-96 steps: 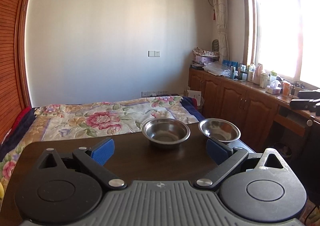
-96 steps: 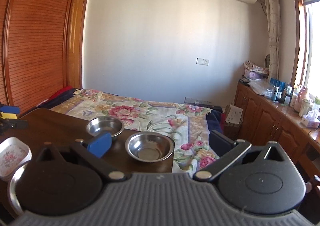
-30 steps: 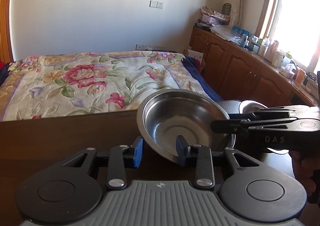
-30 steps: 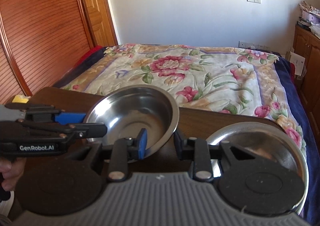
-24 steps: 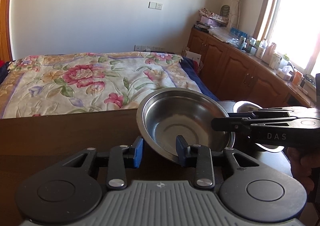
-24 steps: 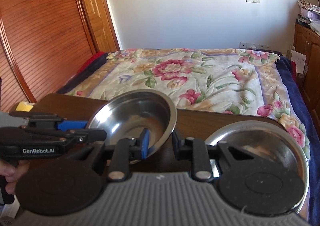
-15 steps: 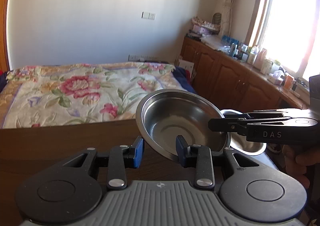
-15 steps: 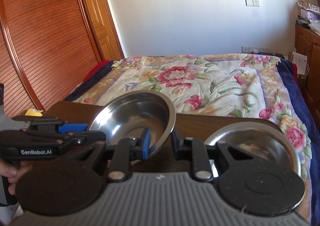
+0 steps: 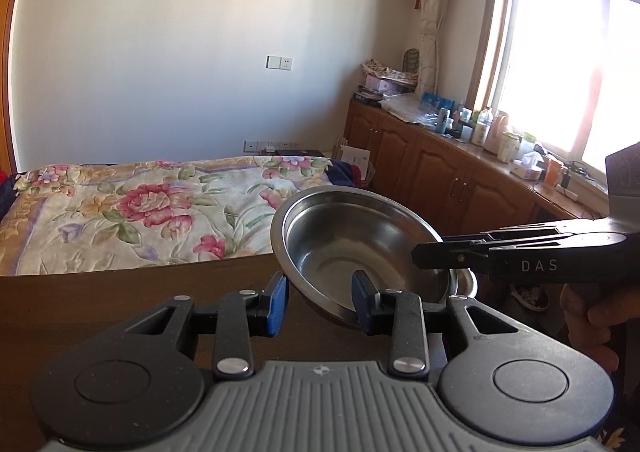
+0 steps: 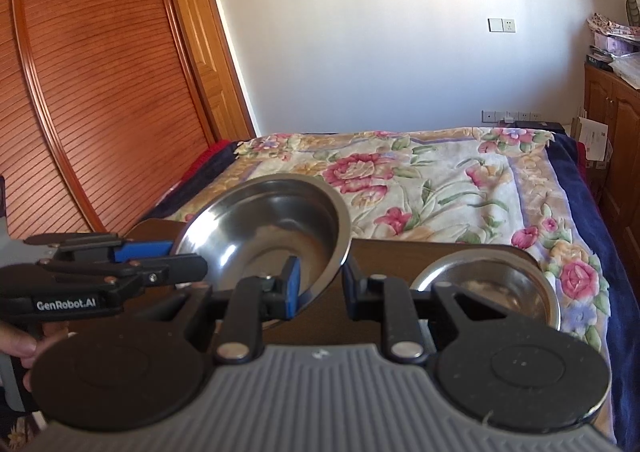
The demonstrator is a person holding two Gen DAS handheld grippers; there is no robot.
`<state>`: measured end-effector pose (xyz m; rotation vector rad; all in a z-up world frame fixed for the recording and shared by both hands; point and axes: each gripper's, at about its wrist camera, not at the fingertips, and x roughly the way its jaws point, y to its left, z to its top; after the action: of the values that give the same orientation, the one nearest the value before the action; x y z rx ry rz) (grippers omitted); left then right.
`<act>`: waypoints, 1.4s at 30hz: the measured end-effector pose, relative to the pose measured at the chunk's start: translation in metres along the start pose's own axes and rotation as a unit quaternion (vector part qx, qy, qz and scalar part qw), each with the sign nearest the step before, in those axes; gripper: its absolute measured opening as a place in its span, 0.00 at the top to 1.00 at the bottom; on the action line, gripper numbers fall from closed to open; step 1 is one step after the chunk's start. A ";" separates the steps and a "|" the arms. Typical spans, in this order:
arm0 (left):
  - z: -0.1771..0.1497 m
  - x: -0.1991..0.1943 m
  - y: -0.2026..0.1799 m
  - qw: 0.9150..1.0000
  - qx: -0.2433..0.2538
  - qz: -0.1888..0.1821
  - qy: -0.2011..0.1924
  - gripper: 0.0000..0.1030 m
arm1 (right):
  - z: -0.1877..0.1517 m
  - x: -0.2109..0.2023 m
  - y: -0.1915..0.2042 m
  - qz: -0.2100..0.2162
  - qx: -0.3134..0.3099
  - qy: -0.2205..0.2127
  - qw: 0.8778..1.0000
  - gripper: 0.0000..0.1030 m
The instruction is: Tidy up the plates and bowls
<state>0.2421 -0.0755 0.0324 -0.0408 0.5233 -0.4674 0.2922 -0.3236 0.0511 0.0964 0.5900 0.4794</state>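
Note:
A steel bowl point(image 9: 352, 240) is held tilted above the dark wooden table point(image 9: 120, 292) by both grippers at once. My left gripper point(image 9: 318, 302) is shut on its near rim. My right gripper point(image 10: 318, 282) is shut on the opposite rim of the same bowl point(image 10: 272, 232). In the left wrist view the right gripper point(image 9: 520, 256) reaches in from the right. In the right wrist view the left gripper point(image 10: 100, 264) reaches in from the left. A second steel bowl point(image 10: 492, 288) sits on the table at the right; only its rim point(image 9: 466, 282) shows in the left wrist view.
A bed with a flowered cover point(image 10: 420, 180) lies just beyond the table's far edge. Wooden cabinets with bottles on top point(image 9: 460, 168) run along the right wall. A slatted wooden wardrobe point(image 10: 80, 92) stands at the left.
Both grippers went from open over the table to shut on one bowl. Over the last second they have lifted it higher; the second bowl stays on the table.

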 end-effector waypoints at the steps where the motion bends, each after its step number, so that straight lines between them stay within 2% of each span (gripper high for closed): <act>1: -0.002 -0.004 -0.001 1.000 0.002 -0.001 -0.001 0.64 | -0.001 -0.003 0.002 0.000 -0.001 0.000 1.000 0.76; 26: -0.031 -0.081 -0.036 0.999 0.027 -0.033 -0.021 0.64 | -0.035 -0.077 0.034 -0.004 -0.007 -0.018 1.000 0.76; 37: -0.071 -0.117 -0.040 0.999 0.014 -0.042 -0.004 0.64 | -0.070 -0.100 0.047 0.023 0.005 -0.017 1.000 0.76; 42: -0.088 -0.128 -0.040 0.999 0.022 -0.028 0.005 0.64 | -0.084 -0.103 0.056 0.040 0.002 -0.009 0.999 0.76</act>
<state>0.0847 -0.0477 0.0227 -0.0116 0.5219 -0.5337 0.1481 -0.3249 0.0462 0.1286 0.5717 0.5534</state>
